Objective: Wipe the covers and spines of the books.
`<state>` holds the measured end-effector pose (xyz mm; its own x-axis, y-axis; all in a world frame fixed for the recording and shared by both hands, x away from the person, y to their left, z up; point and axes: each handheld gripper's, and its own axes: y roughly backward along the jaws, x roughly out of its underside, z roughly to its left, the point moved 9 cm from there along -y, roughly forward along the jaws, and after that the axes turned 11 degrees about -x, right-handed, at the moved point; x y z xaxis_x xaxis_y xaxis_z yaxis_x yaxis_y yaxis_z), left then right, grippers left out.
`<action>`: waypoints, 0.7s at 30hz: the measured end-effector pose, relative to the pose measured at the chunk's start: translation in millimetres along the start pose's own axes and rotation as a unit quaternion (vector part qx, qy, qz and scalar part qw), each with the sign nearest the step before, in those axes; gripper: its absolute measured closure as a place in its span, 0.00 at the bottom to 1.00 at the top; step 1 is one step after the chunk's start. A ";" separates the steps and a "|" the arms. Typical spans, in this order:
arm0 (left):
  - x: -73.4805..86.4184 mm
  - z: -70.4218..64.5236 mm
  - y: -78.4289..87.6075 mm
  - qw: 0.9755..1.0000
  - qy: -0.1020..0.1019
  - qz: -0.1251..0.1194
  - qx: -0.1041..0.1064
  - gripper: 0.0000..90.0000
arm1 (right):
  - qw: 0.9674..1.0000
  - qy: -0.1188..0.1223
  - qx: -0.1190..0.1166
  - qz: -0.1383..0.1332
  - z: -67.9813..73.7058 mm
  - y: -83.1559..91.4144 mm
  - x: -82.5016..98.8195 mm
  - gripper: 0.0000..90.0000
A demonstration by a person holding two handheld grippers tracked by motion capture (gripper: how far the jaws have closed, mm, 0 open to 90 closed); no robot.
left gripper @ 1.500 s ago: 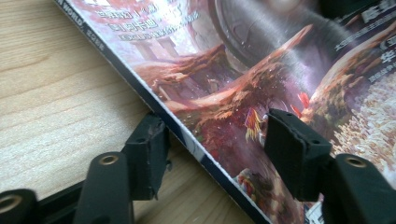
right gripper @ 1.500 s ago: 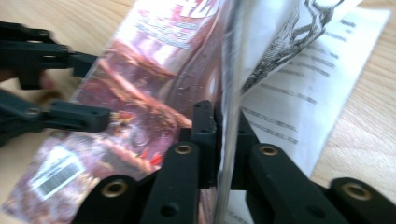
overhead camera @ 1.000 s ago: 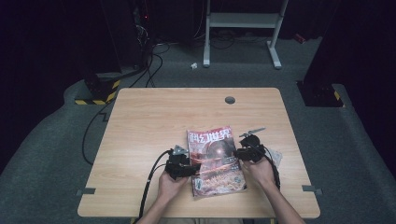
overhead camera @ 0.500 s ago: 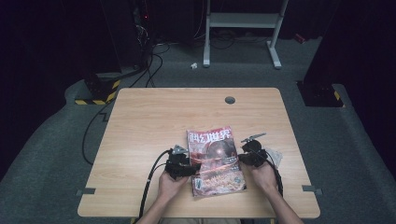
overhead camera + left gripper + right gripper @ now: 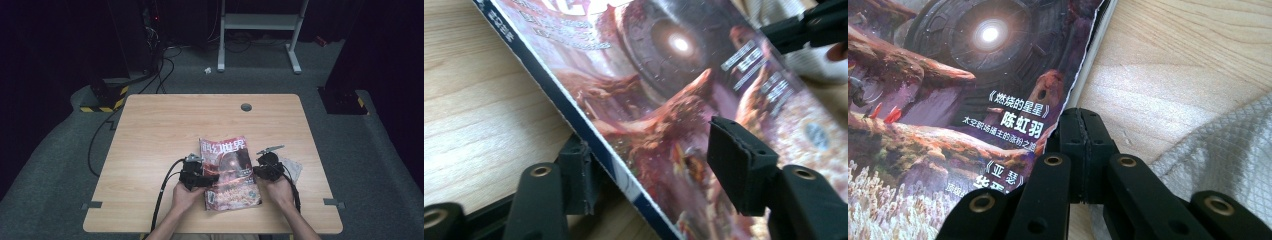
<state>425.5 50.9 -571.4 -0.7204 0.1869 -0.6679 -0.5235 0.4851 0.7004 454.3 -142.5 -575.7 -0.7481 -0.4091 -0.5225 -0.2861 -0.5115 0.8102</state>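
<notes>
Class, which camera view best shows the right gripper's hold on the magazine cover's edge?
The right gripper view: its black fingers meet, shut on the torn edge of the glossy illustrated magazine. The high view shows that right gripper small beside the magazine. The left gripper view shows it far off, upper right.

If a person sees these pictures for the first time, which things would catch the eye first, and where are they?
The eye goes first to the colourful magazine lying near the front edge of the wooden table. The left gripper straddles its blue spine edge, fingers apart, having just opened further. At the opposite edge, the right gripper has its fingers pressed together right at the cover's edge, beside a white mesh cloth.
</notes>
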 end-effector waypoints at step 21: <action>1.0 -4.7 -5.5 0.999 -0.025 0.033 -0.025 0.57 | 0.999 0.011 -0.035 -0.017 14.6 -7.2 -1.2 0.95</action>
<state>425.5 44.4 -574.7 -0.7311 0.2598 -0.6309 -0.4989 0.4271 0.7541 448.6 -127.3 -577.0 -0.7256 -0.4061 -0.5554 -0.2684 -0.5763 0.7719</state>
